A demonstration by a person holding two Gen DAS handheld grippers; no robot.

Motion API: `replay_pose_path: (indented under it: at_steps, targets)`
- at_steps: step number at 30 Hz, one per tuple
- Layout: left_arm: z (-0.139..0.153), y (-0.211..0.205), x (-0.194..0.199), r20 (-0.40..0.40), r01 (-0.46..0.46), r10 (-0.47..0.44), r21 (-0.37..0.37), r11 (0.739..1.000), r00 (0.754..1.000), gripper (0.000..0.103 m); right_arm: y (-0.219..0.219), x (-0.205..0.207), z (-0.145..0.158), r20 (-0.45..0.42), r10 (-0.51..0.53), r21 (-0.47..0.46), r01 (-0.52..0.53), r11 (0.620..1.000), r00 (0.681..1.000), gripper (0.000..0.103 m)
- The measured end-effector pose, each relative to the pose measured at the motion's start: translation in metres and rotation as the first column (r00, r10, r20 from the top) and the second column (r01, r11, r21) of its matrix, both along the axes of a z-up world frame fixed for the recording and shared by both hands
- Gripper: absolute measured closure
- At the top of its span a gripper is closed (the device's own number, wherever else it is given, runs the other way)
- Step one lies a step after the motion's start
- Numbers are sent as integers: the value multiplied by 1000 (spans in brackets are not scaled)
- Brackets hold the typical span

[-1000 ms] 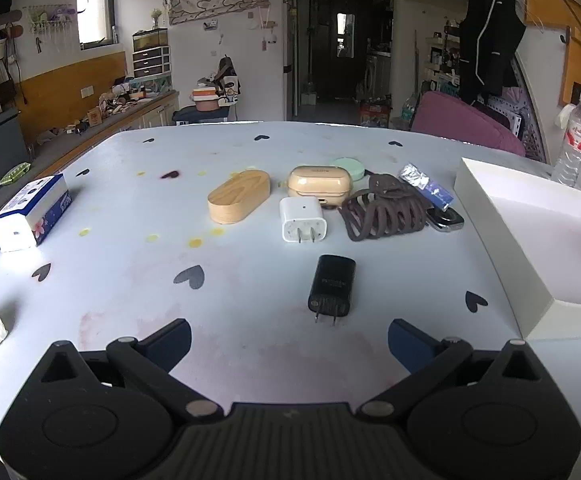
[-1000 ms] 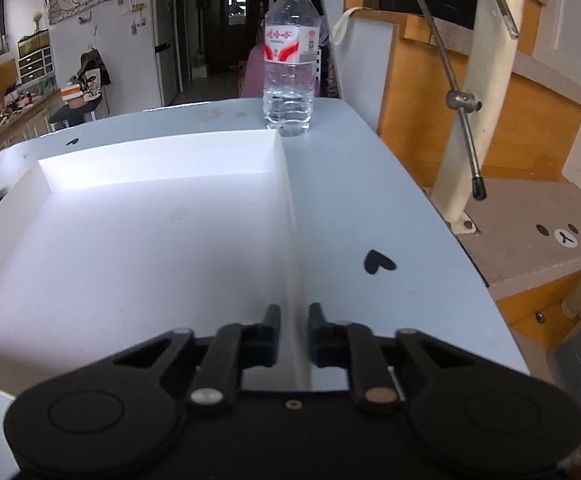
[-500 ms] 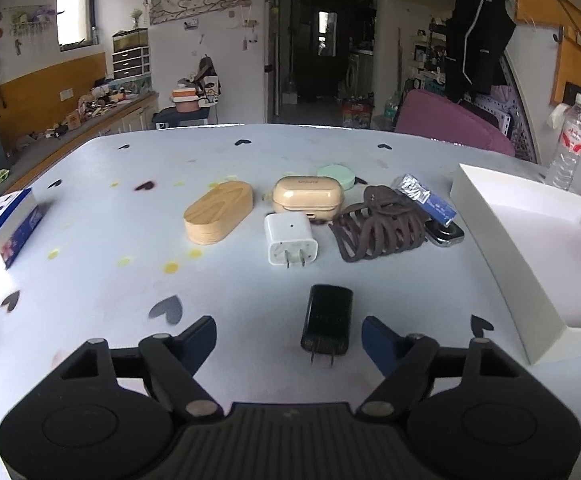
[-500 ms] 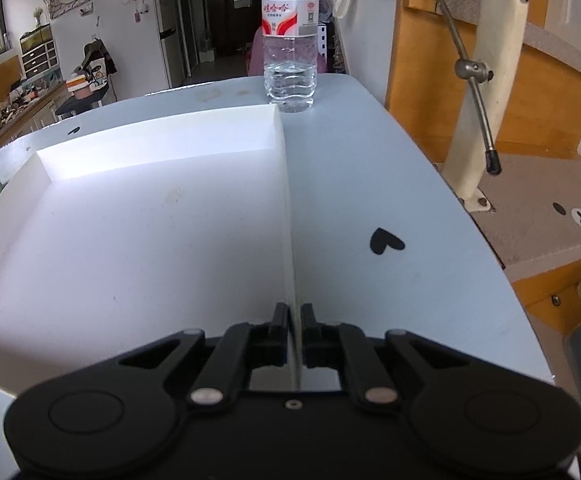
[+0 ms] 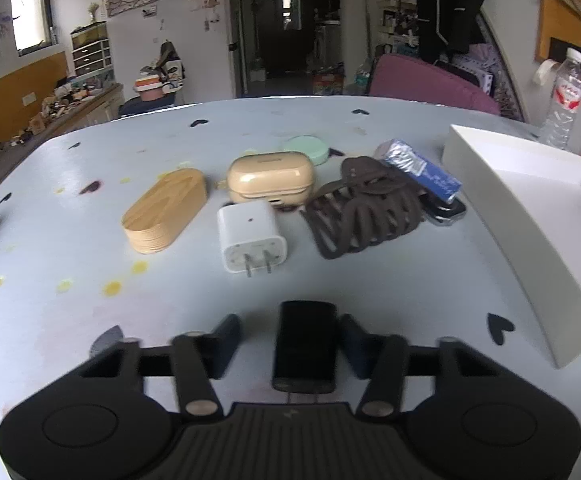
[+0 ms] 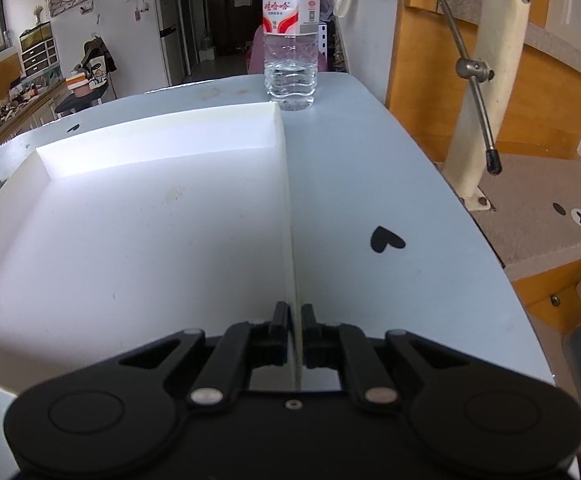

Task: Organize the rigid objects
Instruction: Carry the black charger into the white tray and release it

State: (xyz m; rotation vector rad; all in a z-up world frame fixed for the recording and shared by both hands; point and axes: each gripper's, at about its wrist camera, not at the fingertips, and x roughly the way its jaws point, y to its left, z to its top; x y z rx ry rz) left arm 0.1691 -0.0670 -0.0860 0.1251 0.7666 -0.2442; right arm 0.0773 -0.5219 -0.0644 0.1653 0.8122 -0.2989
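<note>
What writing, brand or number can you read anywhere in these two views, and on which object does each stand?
Water bottle: red Chinese characters on its label, too small to read with certainty; smaller print and a code square beside them are also unreadable.
Blue packet: pale print, blurred.
Beige earbud case: embossed mark on its lid, unreadable.
White charger: faint marks on the prong face, unreadable.
Black charger: no text visible.

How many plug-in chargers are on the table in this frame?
2. The black charger lies between the open left tongs; the white charger sits farther ahead, in front of the beige earbud case. Another could hide behind the hair clip.
</note>
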Motion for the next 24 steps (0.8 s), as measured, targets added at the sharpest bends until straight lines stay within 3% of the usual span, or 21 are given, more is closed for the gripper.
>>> replay_pose_path:
  at_steps: [1, 2, 8, 13, 21, 24]
  targets:
    - [0, 0, -1, -1, 5, -5, -6, 1000, 1000, 68, 0, 0, 0, 1, 0, 0, 0, 1000, 1000, 96]
    - [1, -2, -2, 1, 4, -4, -6, 1000, 1000, 70, 0, 0, 0, 1, 0, 0, 0, 1000, 1000, 96]
    - [18, -11, -10, 42, 31, -29, -56, 998, 999, 70, 0, -1, 0, 3, 2, 1, -2, 1000, 1000, 96]
    - [47, -48, -15, 97, 147, -138, -99, 984, 986, 70, 0, 0, 0, 2, 2, -1, -2, 1000, 1000, 96]
    - [68, -159, -21, 122, 392, -378, -130, 911, 918, 70, 1, 1, 0, -6, 2, -6, -2, 1000, 1000, 96]
    - [65, -201, -21, 82, 460, -452, -162, 873, 888, 70, 1, 1, 0, -8, 0, -3, 0, 1000, 1000, 96]
